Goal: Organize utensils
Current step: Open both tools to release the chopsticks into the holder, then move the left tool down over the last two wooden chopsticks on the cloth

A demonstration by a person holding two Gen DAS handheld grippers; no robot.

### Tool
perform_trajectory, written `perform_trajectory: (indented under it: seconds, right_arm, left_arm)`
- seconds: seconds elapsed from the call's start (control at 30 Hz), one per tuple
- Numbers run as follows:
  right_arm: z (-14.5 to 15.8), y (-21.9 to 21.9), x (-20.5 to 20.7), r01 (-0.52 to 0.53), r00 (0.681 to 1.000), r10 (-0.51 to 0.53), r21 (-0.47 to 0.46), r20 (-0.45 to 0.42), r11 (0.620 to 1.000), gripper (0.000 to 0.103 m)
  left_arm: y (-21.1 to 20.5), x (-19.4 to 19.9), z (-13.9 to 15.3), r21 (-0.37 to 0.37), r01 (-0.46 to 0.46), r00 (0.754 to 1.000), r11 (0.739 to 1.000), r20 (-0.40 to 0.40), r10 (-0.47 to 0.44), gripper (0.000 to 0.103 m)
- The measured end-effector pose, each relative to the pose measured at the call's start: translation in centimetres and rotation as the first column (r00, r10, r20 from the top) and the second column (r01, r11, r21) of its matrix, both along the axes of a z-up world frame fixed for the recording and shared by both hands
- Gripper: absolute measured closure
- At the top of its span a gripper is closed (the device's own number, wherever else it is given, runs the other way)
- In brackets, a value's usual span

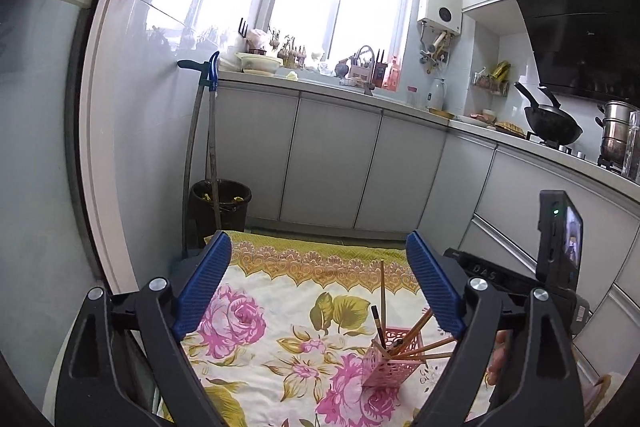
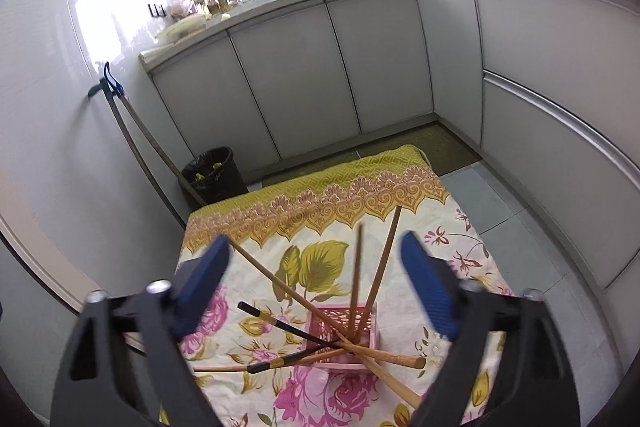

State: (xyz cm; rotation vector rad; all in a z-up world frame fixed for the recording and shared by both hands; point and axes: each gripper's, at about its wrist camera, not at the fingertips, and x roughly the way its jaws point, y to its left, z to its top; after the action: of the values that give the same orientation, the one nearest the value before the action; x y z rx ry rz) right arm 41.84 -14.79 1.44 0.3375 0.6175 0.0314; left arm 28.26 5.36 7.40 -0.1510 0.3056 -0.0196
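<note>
A pink latticed utensil holder stands on a flowered cloth. Several wooden chopsticks and a black one with a gold band lean out of it in different directions. My left gripper hovers back from the holder with its blue fingers wide apart and nothing between them. My right gripper hangs just above the holder, open, with the chopstick tops rising between its fingers without touching the pads. The right gripper's black body shows at the right of the left wrist view.
Grey kitchen cabinets run along the back and right under a cluttered counter. A black bin and two long handles stand in the left corner. A wok sits on the stove.
</note>
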Motion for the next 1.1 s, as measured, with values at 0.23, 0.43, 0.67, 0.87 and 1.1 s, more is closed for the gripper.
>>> perform_trajectory:
  seconds: [0.23,0.43,0.67,0.87,1.1]
  right_arm:
    - [2.5,-3.0,-4.2,0.028,1.000,-0.029,0.056,0.013,0.998,0.007]
    - [2.3,-6.5,-11.3,0.099,0.995,-0.100,0.073,0.020,0.992,0.007]
    - [-1.8,-8.9,-17.8,0.159,0.982,-0.157,0.004,-0.109,0.987,0.007]
    - [-5.5,-9.0,-21.6,0.144,0.973,-0.151,-0.053,-0.177,0.988,0.007]
    - [-9.9,-9.4,-23.0,0.133,0.952,-0.123,0.017,-0.281,0.991,0.007]
  left_arm:
    - [-0.8,-0.7,0.2,0.032,0.027,1.000,0.999,-0.003,-0.027,0.007]
    - [-2.7,-1.4,0.0,0.094,0.066,0.997,0.993,-0.041,-0.062,0.007]
    - [-6.7,-2.0,-3.4,0.222,0.193,0.971,0.956,-0.183,-0.153,0.007]
    - [-9.5,-2.5,-7.7,0.296,0.297,0.928,0.908,-0.312,-0.202,0.007]
    - [-12.0,-2.0,-12.1,0.325,0.440,0.845,0.837,-0.465,-0.264,0.007]
